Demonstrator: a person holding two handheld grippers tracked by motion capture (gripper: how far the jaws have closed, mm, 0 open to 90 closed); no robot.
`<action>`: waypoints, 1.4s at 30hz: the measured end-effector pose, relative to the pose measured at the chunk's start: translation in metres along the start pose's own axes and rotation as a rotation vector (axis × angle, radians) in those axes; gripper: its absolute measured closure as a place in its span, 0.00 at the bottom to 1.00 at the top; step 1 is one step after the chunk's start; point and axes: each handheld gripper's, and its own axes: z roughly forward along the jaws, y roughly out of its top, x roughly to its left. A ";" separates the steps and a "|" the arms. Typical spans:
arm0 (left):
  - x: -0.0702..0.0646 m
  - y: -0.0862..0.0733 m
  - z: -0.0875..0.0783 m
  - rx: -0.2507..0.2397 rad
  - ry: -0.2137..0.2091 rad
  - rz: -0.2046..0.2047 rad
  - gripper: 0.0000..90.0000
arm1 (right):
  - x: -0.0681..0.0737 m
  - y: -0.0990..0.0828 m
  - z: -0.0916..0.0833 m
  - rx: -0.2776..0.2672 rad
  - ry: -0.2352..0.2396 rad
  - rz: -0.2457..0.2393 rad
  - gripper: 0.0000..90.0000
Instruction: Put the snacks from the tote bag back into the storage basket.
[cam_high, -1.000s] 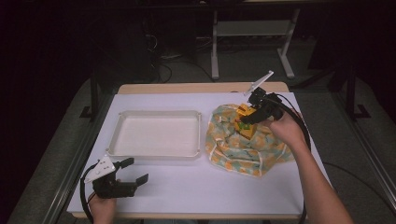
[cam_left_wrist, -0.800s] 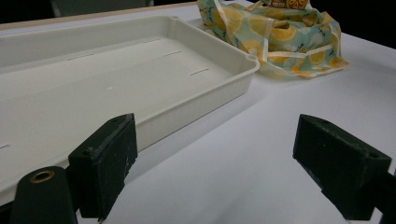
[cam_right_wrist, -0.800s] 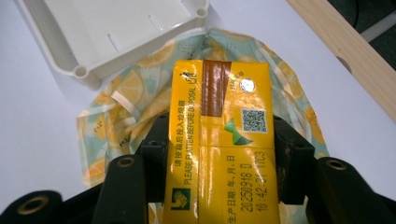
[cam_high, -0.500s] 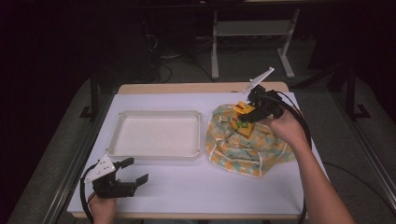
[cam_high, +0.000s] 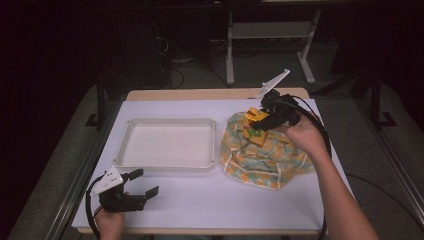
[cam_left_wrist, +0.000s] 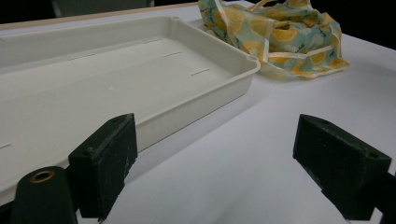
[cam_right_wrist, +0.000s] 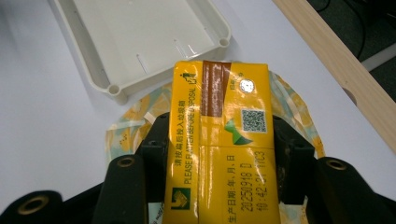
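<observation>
The right gripper (cam_right_wrist: 219, 154) is clamped on a yellow rectangular drink carton (cam_right_wrist: 222, 144), its black jaws pressing the two long sides at the centre of the right gripper view, right of centre in the high view, just above the lemon-print cloth bag (cam_high: 265, 152). The glossy carton could slip or tilt, I judge, if the squeeze loosens on the way toward the shallow white plastic tray (cam_high: 167, 145) at middle left. The left gripper (cam_high: 137, 187) rests at lower left, jaws spread around nothing.
</observation>
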 end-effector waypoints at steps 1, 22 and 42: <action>0.000 0.000 0.000 0.000 0.000 0.000 0.15 | 0.003 0.003 0.000 0.002 0.004 -0.007 0.55; 0.001 0.000 -0.001 0.000 -0.005 -0.001 0.15 | 0.027 0.037 0.019 -0.011 0.093 -0.113 0.55; 0.000 0.000 -0.001 -0.002 -0.010 -0.001 0.15 | 0.046 0.063 0.044 -0.027 0.171 -0.182 0.55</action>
